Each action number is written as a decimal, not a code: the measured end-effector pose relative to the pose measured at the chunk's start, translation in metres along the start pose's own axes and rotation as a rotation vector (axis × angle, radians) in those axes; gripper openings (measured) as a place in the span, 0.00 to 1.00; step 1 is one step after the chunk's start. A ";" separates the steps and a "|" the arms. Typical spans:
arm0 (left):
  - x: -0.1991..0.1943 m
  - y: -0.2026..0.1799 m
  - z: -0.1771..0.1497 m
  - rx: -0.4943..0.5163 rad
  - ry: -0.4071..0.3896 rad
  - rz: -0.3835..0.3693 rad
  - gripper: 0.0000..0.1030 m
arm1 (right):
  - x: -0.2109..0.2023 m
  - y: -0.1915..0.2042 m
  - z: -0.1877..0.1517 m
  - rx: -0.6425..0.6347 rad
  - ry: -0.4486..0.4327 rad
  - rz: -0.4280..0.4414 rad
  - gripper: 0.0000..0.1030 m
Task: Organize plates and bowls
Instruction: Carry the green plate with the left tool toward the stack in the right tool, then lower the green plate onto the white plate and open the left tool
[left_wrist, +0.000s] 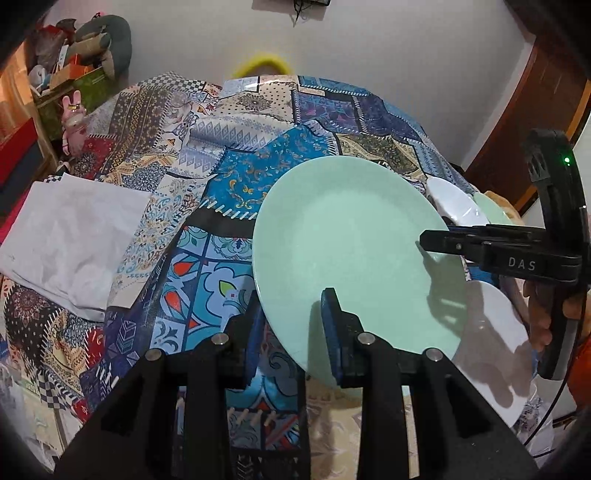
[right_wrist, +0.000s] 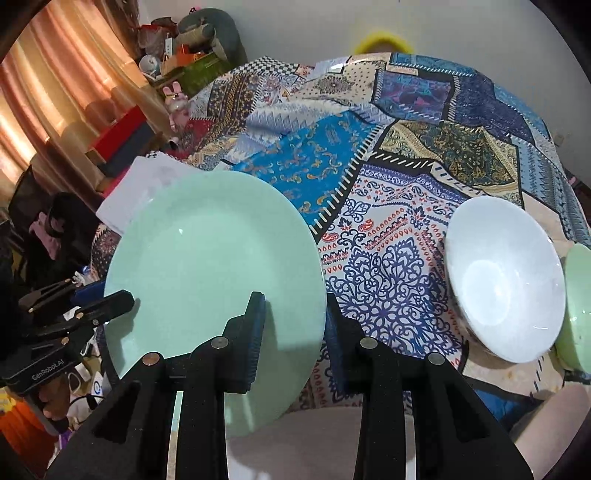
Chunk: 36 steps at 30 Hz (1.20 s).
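Both jaws stood apart on each of our tools, with the green plate (left_wrist: 351, 251) between them. Our left gripper (left_wrist: 291, 325) had the plate's near rim running through its gap, one finger under the rim and one over it, though we could not tell whether either pad touched. Our right gripper (right_wrist: 295, 328) straddled the opposite edge the same way, its jaws wide and not pinched on the rim. In the left view the right gripper (left_wrist: 428, 240) reached in from the side over the plate's edge.

The plate sat tilted above the surface (right_wrist: 388, 258), which wore a patchwork cloth (blues, reds and creams). A white bowl (right_wrist: 506, 280) rested on that cloth to the right, well apart from the plate, and a green bowl (right_wrist: 578, 306) sat just beside it at the edge of view. A white folded sheet (left_wrist: 74, 236) lay on the left of the cloth.
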<state>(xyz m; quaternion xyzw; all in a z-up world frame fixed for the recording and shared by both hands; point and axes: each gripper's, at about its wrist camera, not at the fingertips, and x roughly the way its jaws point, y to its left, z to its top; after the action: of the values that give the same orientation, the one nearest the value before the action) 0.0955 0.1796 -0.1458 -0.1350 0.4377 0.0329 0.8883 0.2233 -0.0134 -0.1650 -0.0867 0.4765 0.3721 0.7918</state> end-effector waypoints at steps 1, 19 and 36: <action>-0.002 -0.001 -0.001 -0.005 0.001 -0.006 0.28 | -0.003 0.000 -0.001 -0.001 -0.003 -0.002 0.29; -0.032 -0.046 -0.027 -0.003 -0.001 -0.065 0.28 | -0.062 -0.012 -0.041 0.053 -0.069 0.002 0.29; -0.020 -0.094 -0.053 0.042 0.072 -0.118 0.28 | -0.086 -0.045 -0.098 0.154 -0.074 0.000 0.29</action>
<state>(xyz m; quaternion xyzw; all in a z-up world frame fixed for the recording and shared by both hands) 0.0592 0.0762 -0.1409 -0.1433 0.4612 -0.0336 0.8750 0.1621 -0.1371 -0.1560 -0.0118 0.4740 0.3374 0.8132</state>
